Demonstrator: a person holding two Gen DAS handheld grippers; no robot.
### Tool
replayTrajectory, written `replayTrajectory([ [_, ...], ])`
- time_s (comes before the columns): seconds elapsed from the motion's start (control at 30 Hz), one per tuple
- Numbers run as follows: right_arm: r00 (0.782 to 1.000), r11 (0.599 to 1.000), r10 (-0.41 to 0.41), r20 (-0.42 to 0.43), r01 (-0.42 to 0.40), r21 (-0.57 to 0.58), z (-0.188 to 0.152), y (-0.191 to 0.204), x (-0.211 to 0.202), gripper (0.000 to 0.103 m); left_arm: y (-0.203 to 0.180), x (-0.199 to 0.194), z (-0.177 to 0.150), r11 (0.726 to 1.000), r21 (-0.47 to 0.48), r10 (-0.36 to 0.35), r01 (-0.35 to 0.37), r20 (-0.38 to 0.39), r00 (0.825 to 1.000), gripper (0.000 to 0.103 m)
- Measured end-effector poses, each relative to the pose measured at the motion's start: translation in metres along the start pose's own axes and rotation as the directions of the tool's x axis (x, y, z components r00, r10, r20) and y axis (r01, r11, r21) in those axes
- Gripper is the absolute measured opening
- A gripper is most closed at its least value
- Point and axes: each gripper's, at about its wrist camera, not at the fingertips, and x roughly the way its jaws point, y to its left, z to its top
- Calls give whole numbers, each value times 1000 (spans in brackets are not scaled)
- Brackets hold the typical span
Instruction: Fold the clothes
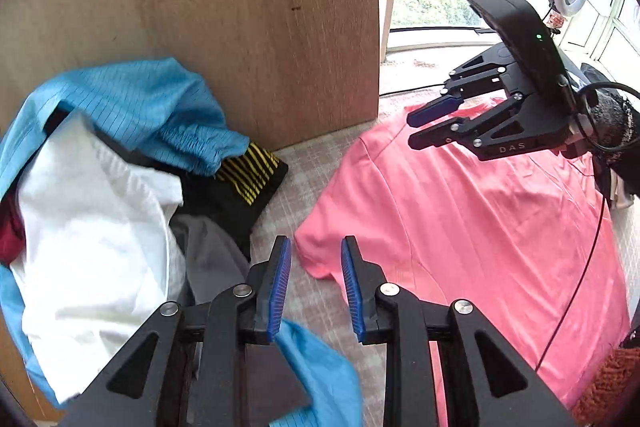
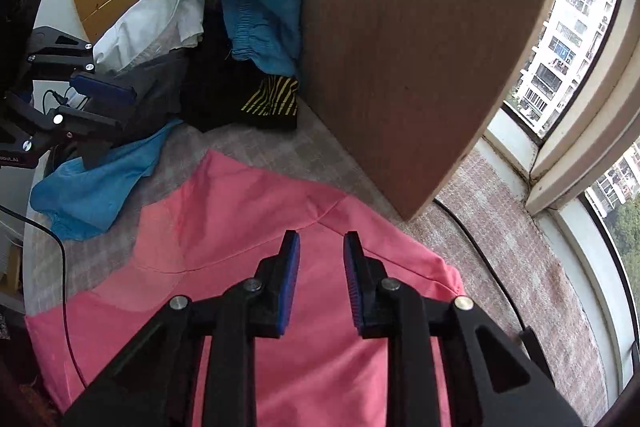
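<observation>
You had the pink shirt (image 2: 224,227) lying spread on the checked cloth (image 1: 304,163), beside the heap of clothes (image 1: 100,195) against the wooden board (image 1: 248,27). Your left gripper (image 1: 314,283) hung over the shirt's near edge, jaws narrowly apart and empty; your right gripper (image 2: 322,279) hung over the shirt, likewise slightly parted with nothing in it. For a clean fold you needed to pinch matching edges and lift both evenly.

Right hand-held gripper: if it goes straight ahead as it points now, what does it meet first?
Most likely the pink shirt, which lies spread under and ahead of the right hand-held gripper. Its open jaws hold nothing; depth is unclear.
</observation>
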Motion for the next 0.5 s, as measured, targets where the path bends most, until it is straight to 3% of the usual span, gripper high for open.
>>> replayTrajectory([
  [0.17,988,989,114,-104,-123,-85,17,55,49,23,7,-43,-81,994,-107,-9,2,-67,998,25],
  [0.27,986,987,45,-158,-69,-145,25,65,63,23,11,-64,-125,979,-201,-53,32,-96,994,28],
  [0.37,990,995,18,-143,-32,-93,38,53,51,25,3,-61,-136,975,-214,-72,51,-91,993,28],
  [0.5,987,995,-89,-137,81,-63,44,31,39,30,-14,-33,-101,993,-114,-46,41,-42,998,29],
])
